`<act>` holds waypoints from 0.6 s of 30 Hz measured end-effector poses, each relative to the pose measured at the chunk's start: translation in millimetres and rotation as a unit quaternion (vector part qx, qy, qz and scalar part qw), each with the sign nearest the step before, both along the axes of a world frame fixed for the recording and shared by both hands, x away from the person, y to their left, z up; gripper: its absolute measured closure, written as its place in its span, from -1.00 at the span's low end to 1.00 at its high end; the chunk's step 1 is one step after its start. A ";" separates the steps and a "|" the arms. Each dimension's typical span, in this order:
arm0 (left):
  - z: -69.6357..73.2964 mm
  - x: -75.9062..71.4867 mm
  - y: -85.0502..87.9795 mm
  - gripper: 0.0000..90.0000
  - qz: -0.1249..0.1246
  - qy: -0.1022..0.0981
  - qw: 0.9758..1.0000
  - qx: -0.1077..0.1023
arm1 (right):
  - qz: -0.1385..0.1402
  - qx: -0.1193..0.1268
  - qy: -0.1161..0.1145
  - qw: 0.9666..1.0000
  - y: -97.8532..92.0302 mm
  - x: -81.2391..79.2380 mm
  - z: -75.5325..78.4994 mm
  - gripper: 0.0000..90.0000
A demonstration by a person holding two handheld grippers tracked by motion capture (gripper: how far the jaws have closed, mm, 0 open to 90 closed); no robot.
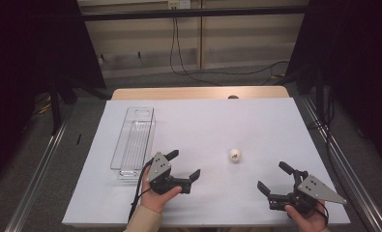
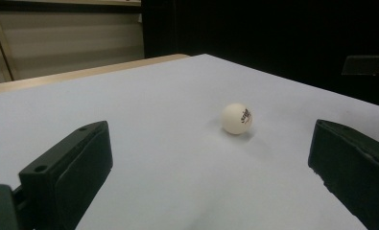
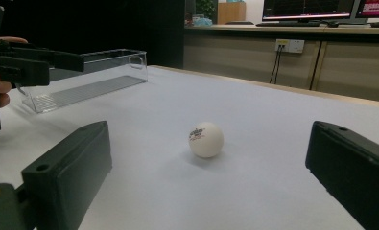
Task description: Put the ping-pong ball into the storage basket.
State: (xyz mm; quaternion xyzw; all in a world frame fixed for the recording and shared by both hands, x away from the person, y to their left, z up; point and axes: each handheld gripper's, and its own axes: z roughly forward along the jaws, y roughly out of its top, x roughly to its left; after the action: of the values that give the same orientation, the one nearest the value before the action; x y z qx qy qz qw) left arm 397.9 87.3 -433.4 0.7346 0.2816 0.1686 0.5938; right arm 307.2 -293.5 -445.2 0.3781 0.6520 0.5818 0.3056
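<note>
A white ping-pong ball (image 1: 235, 155) with a small dark print rests on the white table sheet (image 1: 203, 125), right of centre. My left gripper (image 1: 184, 165) is held open to the ball's left, jaws pointing right toward it. Along those jaws the ball (image 2: 236, 118) lies ahead, a little right of the middle, apart from both. My right gripper (image 1: 273, 179) is open at the front right, jaws aimed up-left at the ball. Between its wide jaws the ball (image 3: 206, 139) sits ahead, untouched. A clear plastic box (image 1: 133, 140) stands at the left of the sheet.
The clear box (image 3: 88, 79) is long, narrow and empty, lying front to back. The wooden table edge (image 1: 198, 93) shows beyond the sheet. Metal rails (image 1: 41, 164) run along both sides of the table. The left hand and its gripper (image 3: 14, 62) appear at the left in the right gripper view.
</note>
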 end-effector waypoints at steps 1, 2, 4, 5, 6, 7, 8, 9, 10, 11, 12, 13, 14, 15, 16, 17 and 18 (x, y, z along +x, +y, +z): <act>-0.1 1.3 0.7 -0.97 -0.006 -0.007 1.000 0.008 | 0.000 0.000 0.000 1.000 0.0 0.0 0.0 -0.96; -0.6 0.8 -1.1 -0.97 0.000 -0.003 1.000 0.003 | -0.001 0.000 -0.001 1.000 0.3 0.1 -0.1 -0.96; -0.9 1.8 -1.6 -0.97 -0.005 -0.006 1.000 0.014 | -0.001 0.001 0.000 1.000 0.4 0.2 -0.1 -0.96; -1.1 2.1 -2.1 -0.97 -0.009 -0.005 1.000 0.016 | -0.001 0.001 -0.002 1.000 0.7 0.3 -0.2 -0.96; -1.9 2.0 -4.5 -0.97 -0.004 -0.001 1.000 0.005 | -0.001 0.001 -0.002 1.000 0.7 0.3 -0.2 -0.96; -2.2 2.5 -5.6 -0.97 -0.007 0.001 1.000 0.003 | -0.001 0.002 0.000 1.000 0.8 0.3 -0.3 -0.96; -2.3 3.2 -5.9 -0.97 -0.006 -0.001 1.000 0.006 | -0.001 0.001 0.000 1.000 0.7 0.4 -0.3 -0.96; -2.4 3.6 -6.2 -0.97 -0.010 0.000 1.000 0.010 | -0.001 0.001 0.000 1.000 0.6 0.4 -0.4 -0.96; -3.0 3.7 -7.9 -0.97 -0.009 0.003 1.000 0.000 | -0.001 0.001 0.000 1.000 0.6 0.4 -0.4 -0.96; -3.0 3.9 -8.5 -0.97 -0.008 0.003 1.000 0.002 | -0.001 0.002 0.001 1.000 0.6 0.4 -0.4 -0.96; -3.1 4.3 -9.5 -0.97 -0.008 0.002 1.000 0.001 | -0.001 0.001 0.001 1.000 0.5 0.5 -0.4 -0.96; -2.8 4.8 -8.5 -0.97 -0.014 0.000 1.000 0.013 | 0.000 0.002 0.002 1.000 0.5 0.2 -0.2 -0.96; -3.3 4.8 -10.3 -0.97 -0.009 0.002 1.000 0.006 | 0.000 0.001 -0.001 1.000 0.3 0.4 -0.2 -0.96; -3.7 4.7 -11.8 -0.97 -0.010 0.004 1.000 0.002 | 0.000 0.001 -0.001 1.000 0.3 0.4 -0.2 -0.96; -3.7 5.2 -12.0 -0.97 -0.011 0.003 1.000 0.006 | 0.000 0.001 -0.001 1.000 0.3 0.4 -0.2 -0.96; -4.0 5.7 -12.6 -0.97 -0.016 0.001 1.000 0.008 | 0.000 0.001 -0.001 1.000 0.3 0.4 -0.2 -0.96; -3.9 6.1 -13.1 -0.97 -0.014 0.001 1.000 0.011 | 0.000 0.001 -0.001 1.000 0.4 0.4 -0.2 -0.96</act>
State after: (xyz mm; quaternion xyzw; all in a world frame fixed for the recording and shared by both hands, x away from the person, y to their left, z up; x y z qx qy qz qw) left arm 404.0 74.2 -437.3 0.7453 0.2699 0.1622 0.5877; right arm 307.6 -293.1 -445.4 0.3783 0.6510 0.5829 0.3056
